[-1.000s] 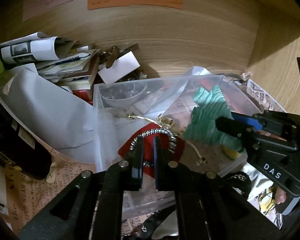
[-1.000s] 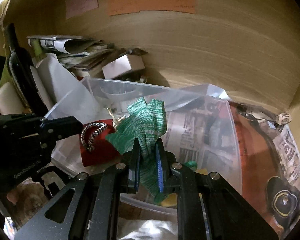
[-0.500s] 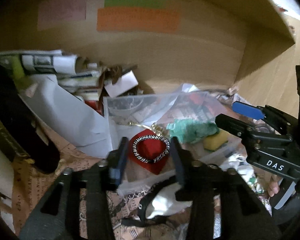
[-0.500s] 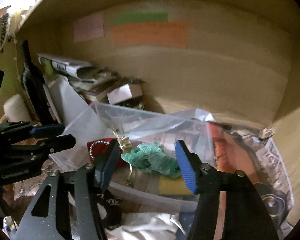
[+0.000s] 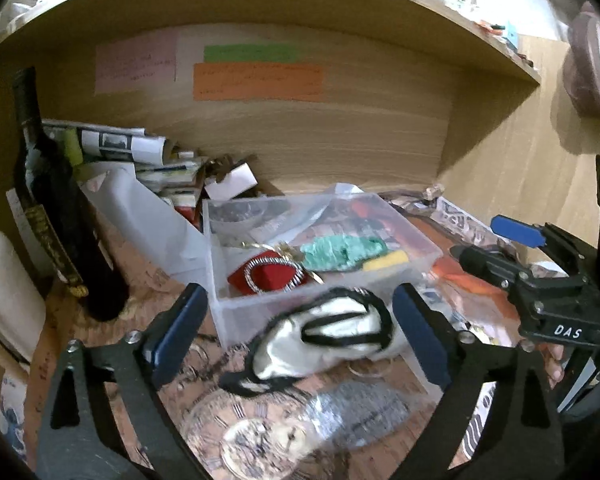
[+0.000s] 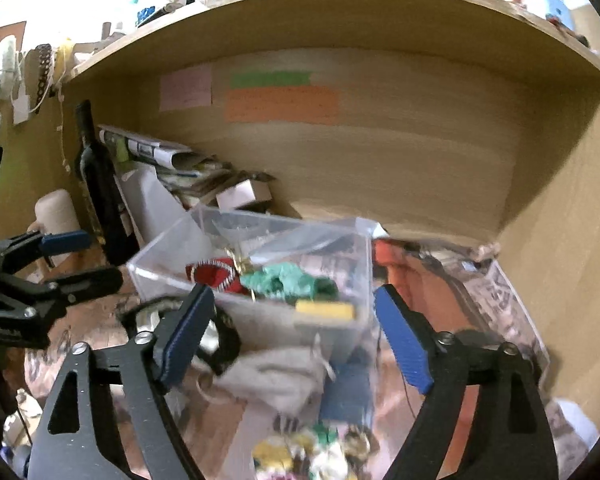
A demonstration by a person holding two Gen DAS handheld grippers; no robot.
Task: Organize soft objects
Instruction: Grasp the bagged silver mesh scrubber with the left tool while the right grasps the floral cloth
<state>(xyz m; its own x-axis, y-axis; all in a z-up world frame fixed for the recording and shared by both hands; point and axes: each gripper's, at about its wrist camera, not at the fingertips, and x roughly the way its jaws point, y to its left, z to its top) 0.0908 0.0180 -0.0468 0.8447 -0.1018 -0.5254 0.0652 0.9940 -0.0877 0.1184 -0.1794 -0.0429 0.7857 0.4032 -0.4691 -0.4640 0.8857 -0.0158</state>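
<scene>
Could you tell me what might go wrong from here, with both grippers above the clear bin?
1. The white satin piece with black trim lies right against the clear bin; grabbing it could nudge or tip the bin, which already holds the red pouch and green cloth.
2. The dark bottle stands upright just left of the left gripper, whose jaws are opening with nothing held; a sideways sweep might topple it.
3. The right gripper, also opening and empty, may snag loose clutter below.

I judge this a cluttered home shelf nook: wooden shelf (image 5: pixel 340 128), paper notes (image 5: pixel 256 80), wine bottle (image 5: pixel 56 208), stacked newspapers (image 5: pixel 120 144).
</scene>
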